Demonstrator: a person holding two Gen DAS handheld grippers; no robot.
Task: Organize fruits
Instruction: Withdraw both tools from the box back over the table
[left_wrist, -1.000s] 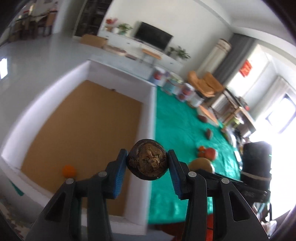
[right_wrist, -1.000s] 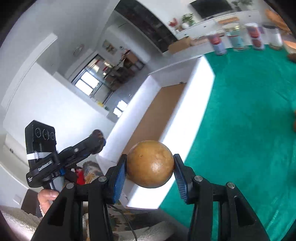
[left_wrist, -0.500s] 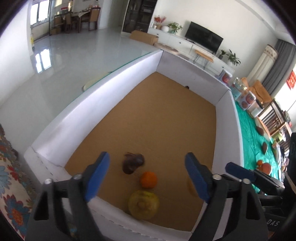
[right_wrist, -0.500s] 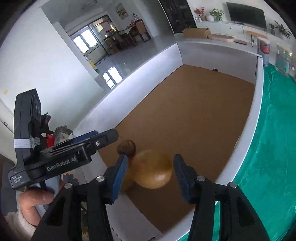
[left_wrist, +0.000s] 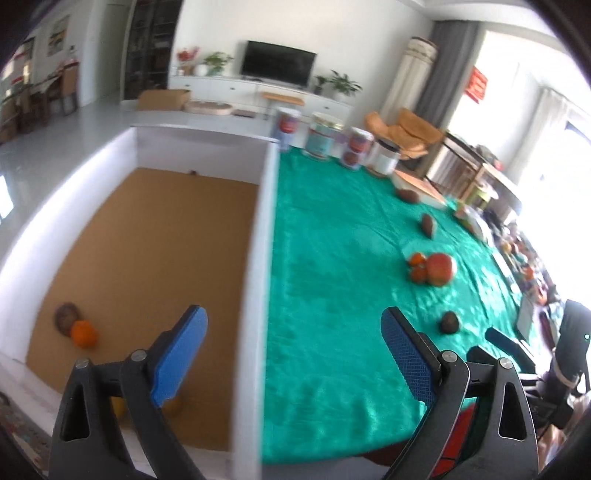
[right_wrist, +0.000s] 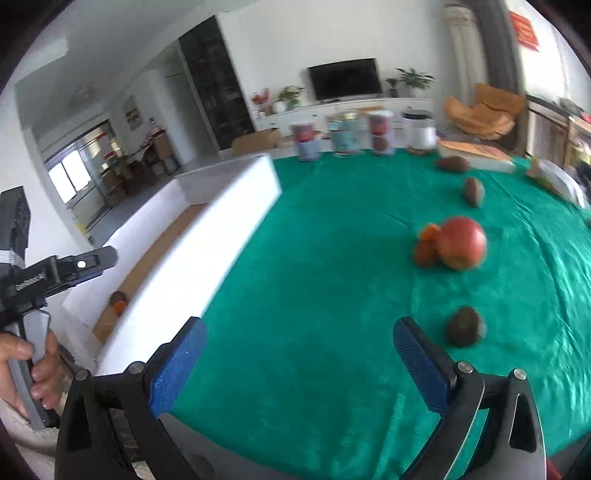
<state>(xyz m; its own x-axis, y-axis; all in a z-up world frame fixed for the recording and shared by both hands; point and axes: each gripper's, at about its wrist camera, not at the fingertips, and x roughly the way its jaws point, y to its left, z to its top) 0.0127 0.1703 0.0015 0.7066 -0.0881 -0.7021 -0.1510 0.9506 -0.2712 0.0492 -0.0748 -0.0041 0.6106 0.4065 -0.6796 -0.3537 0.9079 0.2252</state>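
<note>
Green cloth (right_wrist: 332, 258), faintly crumpled and shiny, covered the table where the unsorted fruit lay. Both grippers were empty, with nothing between the blue ribbed pads. The left gripper (left_wrist: 291, 354) had its jaws opening wide above the white wall of the box (left_wrist: 255, 258); the right gripper (right_wrist: 299, 365) was likewise opening wide over the cloth near the table's front edge.

The step in hand looked like reaching for the next piece. Nearest the right gripper sat a dark, rough, roundish fruit (right_wrist: 463, 326), just beyond its right pad. To take it well, the jaws should straddle its widest part, come down squarely, and close gently so it does not roll on the slick cloth. Farther off, a smooth red apple (right_wrist: 461, 242) touched two small orange-red fruits (right_wrist: 426, 243), so a grip there would risk nudging its neighbours. Two brown oval fruits (right_wrist: 474, 192) lay farther back.

Inside the box, on its matte brown cardboard floor, an orange (left_wrist: 84, 334) rested against a dark wrinkled fruit (left_wrist: 66, 317); a yellowish round one (left_wrist: 173, 408) showed partly behind the left pad.
</note>
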